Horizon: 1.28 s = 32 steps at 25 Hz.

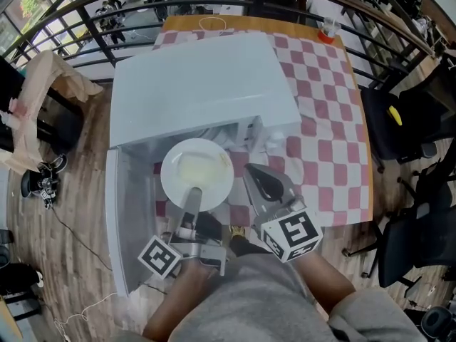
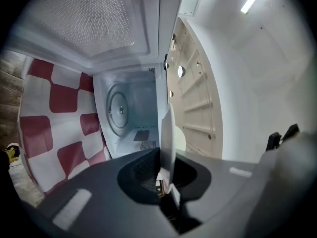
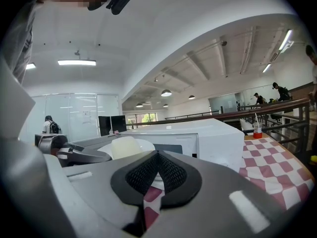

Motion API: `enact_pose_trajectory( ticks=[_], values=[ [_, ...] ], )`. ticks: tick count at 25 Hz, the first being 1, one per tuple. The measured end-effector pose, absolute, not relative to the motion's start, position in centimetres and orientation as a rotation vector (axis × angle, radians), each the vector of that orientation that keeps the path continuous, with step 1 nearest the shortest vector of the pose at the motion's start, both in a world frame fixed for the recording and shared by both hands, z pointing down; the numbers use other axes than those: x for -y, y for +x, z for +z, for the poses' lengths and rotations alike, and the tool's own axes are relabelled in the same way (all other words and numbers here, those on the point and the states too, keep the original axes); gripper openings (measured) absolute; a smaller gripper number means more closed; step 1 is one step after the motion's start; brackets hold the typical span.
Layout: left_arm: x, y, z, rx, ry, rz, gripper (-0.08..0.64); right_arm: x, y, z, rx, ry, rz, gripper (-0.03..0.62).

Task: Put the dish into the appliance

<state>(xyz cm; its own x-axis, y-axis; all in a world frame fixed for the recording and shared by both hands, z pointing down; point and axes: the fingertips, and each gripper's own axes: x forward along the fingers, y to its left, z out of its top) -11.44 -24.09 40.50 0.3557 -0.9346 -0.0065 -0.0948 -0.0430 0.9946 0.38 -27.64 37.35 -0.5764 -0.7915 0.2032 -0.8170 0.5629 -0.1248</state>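
A white plate point(image 1: 196, 169) with a pale lump of food on it hangs level just in front of the white microwave point(image 1: 199, 84). My left gripper point(image 1: 194, 194) is shut on the plate's near rim. The microwave door point(image 1: 132, 191) stands open to the left. In the left gripper view the plate point(image 2: 167, 133) runs edge-on between the jaws of my left gripper point(image 2: 166, 175), and the cavity with its turntable point(image 2: 120, 109) lies beyond. My right gripper point(image 1: 253, 173) is shut and empty, just right of the plate. From the right gripper view, past my right gripper point(image 3: 157, 167), the plate point(image 3: 130, 145) and microwave point(image 3: 208, 135) show.
The microwave stands on a table with a red-and-white checked cloth point(image 1: 328, 141). A cup point(image 1: 328, 28) sits at the table's far right corner. Black chairs point(image 1: 399, 120) stand to the right, a railing point(image 1: 85, 20) curves behind, and a draped bag point(image 1: 43, 84) is at the left.
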Motion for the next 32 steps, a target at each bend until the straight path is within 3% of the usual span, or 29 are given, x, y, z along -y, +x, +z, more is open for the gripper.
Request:
enact_pose_trajectory(
  ticks=[32],
  values=[
    [24.1, -12.0, 41.8, 1.068, 1.401, -0.931, 0.026, 28.3, -0.1, 37.3, 2.73, 1.27, 0.288, -0.002]
  ],
)
